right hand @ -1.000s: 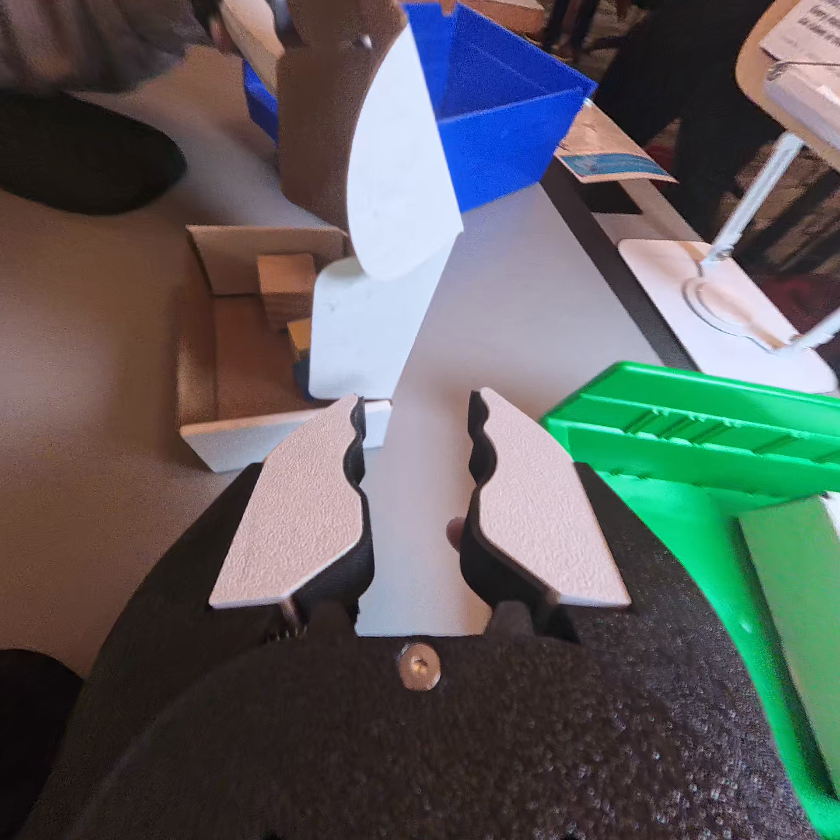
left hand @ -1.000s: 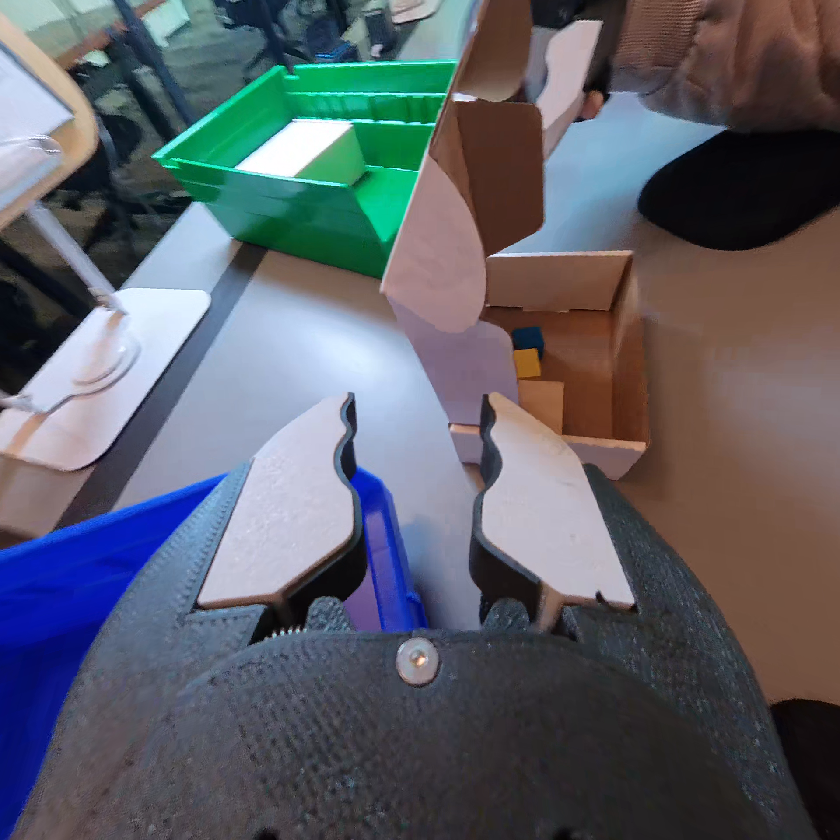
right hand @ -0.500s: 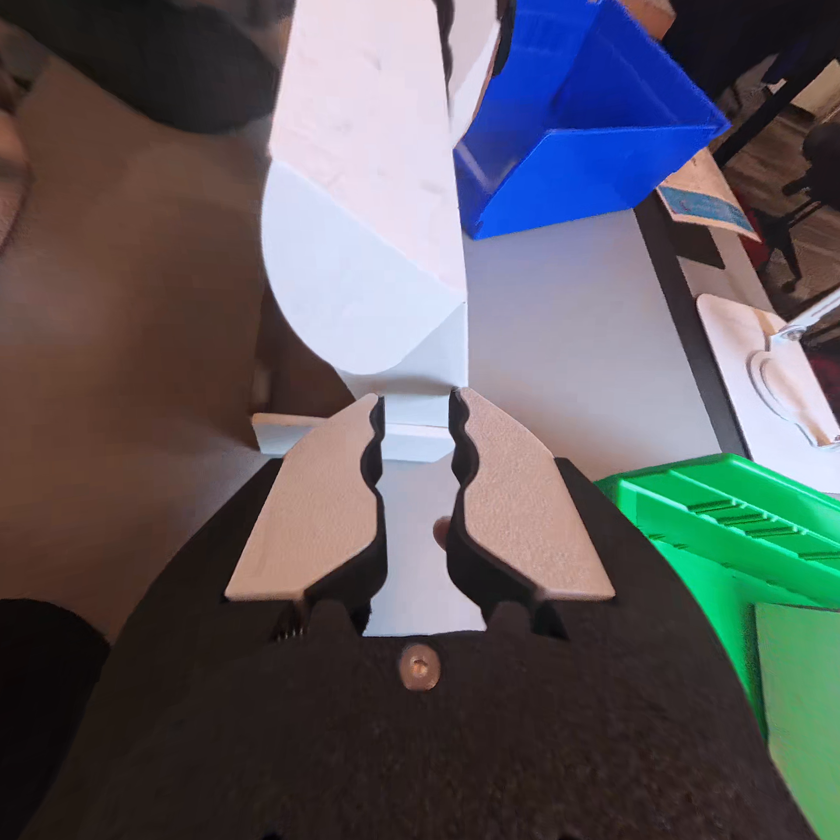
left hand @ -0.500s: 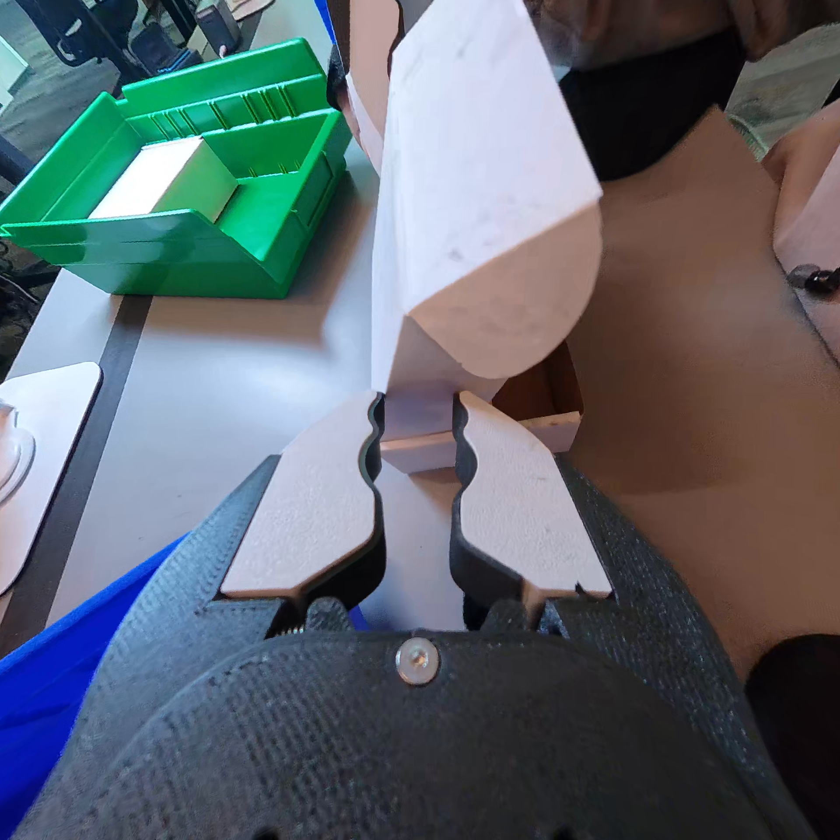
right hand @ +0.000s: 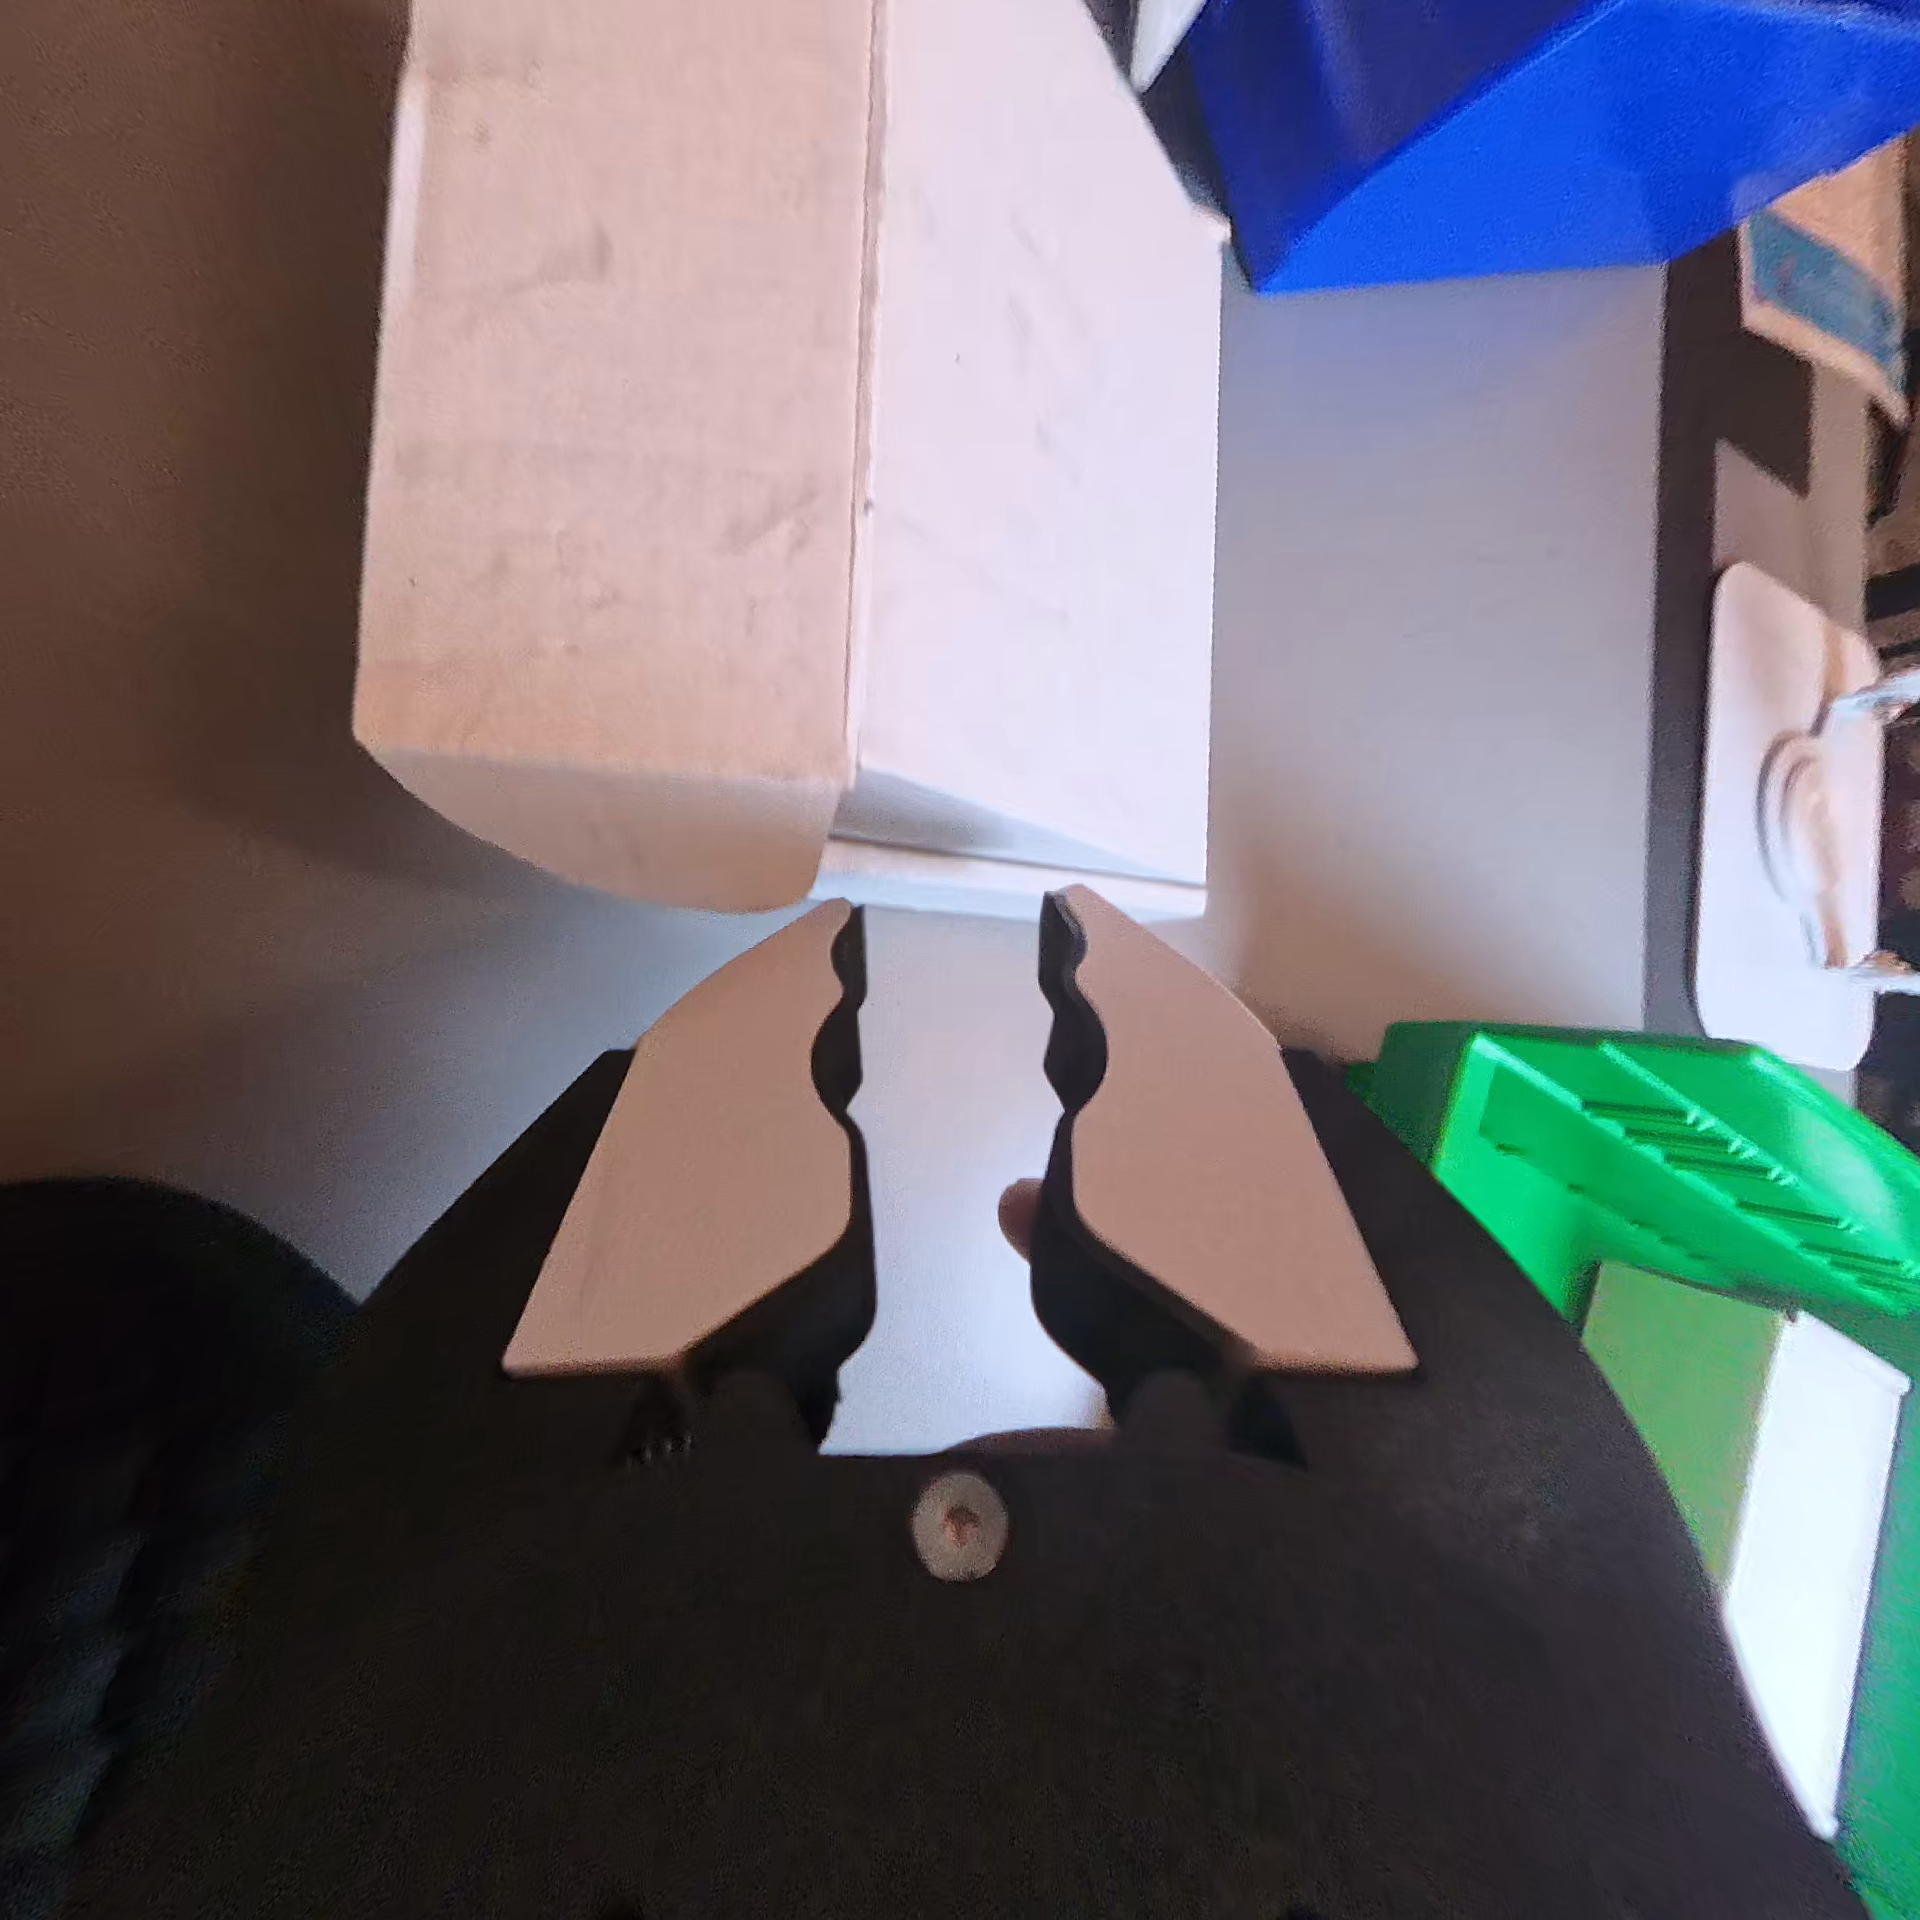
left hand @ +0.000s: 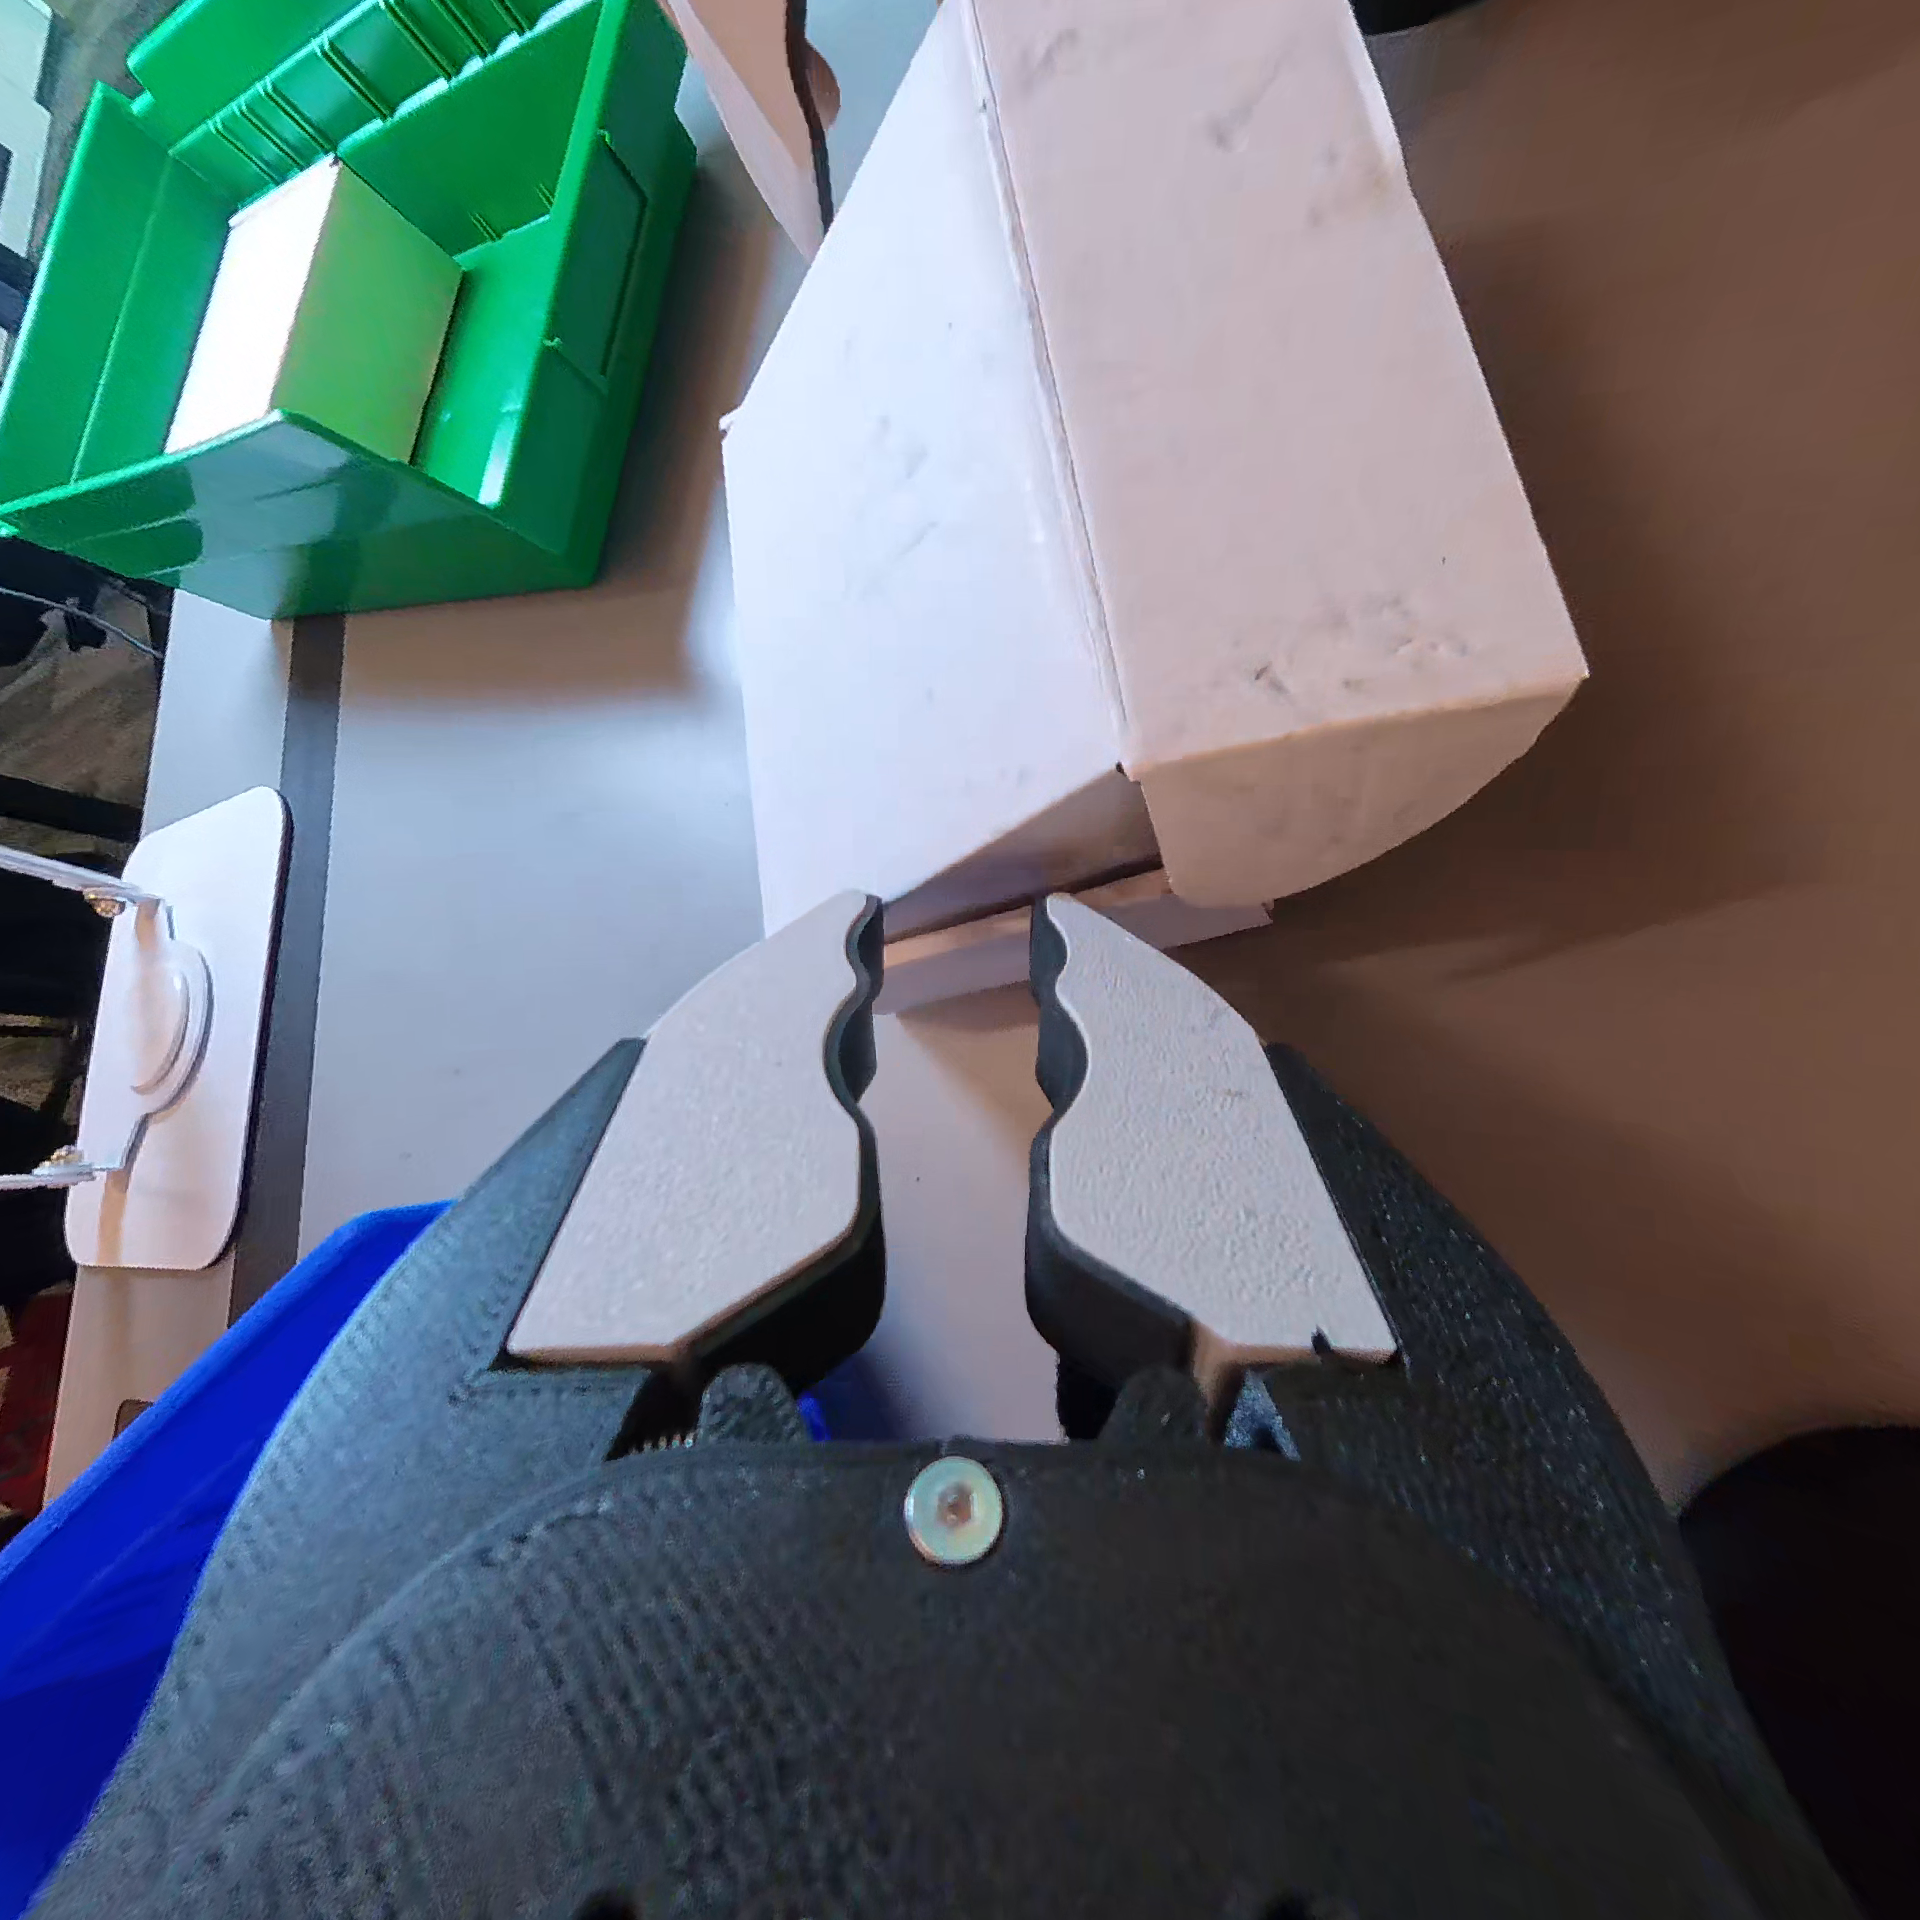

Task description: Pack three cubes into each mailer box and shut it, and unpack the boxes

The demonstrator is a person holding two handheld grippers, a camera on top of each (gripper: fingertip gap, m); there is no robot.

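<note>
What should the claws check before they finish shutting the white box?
1. Lid folded down over the white box: ok.
2. Front flap tucked in: not ok, it hangs outside.
3. Left claw open, at the box end: ok.
4. Right claw open, at the other end: ok.
5. Three cubes inside: cannot tell, hidden.
6. Green bin away from the box: ok.

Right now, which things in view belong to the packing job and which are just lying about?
Job:
white mailer box, lid nearly closed
left gripper, open
right gripper, open
green bin holding another white box
blue bin

Lying about:
white stand base
</note>
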